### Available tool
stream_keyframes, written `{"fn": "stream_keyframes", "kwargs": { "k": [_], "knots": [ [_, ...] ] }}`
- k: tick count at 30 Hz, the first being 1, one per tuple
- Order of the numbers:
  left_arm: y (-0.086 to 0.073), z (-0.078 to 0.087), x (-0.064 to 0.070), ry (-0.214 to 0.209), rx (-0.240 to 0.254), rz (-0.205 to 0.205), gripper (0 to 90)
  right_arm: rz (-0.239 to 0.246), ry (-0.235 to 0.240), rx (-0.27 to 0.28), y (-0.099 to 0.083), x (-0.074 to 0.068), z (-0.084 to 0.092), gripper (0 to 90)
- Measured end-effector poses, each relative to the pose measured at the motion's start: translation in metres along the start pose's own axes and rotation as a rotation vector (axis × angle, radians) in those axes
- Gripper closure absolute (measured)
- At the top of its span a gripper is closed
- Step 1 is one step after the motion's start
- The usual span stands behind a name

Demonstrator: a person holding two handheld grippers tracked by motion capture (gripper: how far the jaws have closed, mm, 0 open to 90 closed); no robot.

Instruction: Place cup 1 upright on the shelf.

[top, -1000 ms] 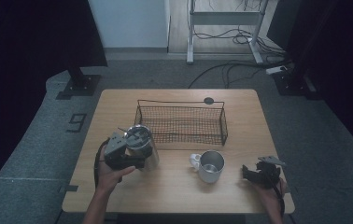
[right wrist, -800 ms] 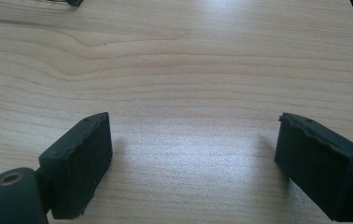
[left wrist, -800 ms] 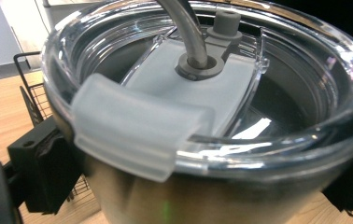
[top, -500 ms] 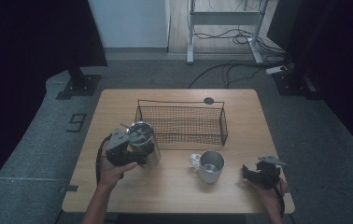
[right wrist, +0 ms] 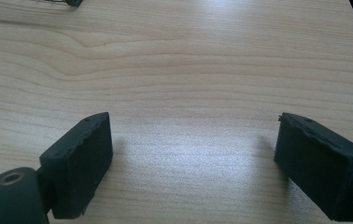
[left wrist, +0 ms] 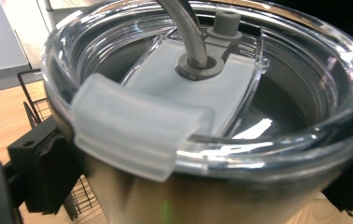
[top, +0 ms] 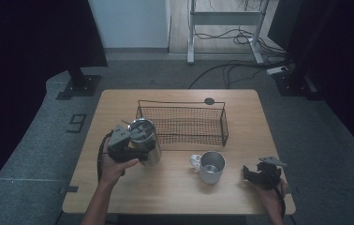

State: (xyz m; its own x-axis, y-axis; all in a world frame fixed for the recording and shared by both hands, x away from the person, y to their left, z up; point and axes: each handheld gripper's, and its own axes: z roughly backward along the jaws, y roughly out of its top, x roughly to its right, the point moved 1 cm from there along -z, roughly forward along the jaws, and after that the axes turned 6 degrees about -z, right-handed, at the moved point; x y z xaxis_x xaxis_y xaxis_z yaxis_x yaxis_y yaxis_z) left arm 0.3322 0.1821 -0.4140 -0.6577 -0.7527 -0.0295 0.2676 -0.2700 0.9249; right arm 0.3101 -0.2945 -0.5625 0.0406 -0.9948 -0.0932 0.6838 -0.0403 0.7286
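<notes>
The left claw (top: 135,152) grips the tumbler (top: 146,146) low by its sides, just off the basket's (top: 182,123) near-left corner; a loose lid or tilt could spill. The right claw (top: 259,174) rests open, holding nothing, on the table (top: 180,192).

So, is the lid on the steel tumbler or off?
On. The clear lid sits in the rim of the steel tumbler, with a metal straw passing through it, while the left tongs grip the tumbler.
</notes>
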Motion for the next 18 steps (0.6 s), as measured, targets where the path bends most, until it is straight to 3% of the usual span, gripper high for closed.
{"fn": "stream_keyframes", "kwargs": {
  "k": [18],
  "knots": [
    [0.008, -0.01, -0.007, 0.02, -0.017, 0.0, 4.2, 0.001, -0.001, 0.0, 0.0, 0.0, 0.0, 10.9]
  ]
}}
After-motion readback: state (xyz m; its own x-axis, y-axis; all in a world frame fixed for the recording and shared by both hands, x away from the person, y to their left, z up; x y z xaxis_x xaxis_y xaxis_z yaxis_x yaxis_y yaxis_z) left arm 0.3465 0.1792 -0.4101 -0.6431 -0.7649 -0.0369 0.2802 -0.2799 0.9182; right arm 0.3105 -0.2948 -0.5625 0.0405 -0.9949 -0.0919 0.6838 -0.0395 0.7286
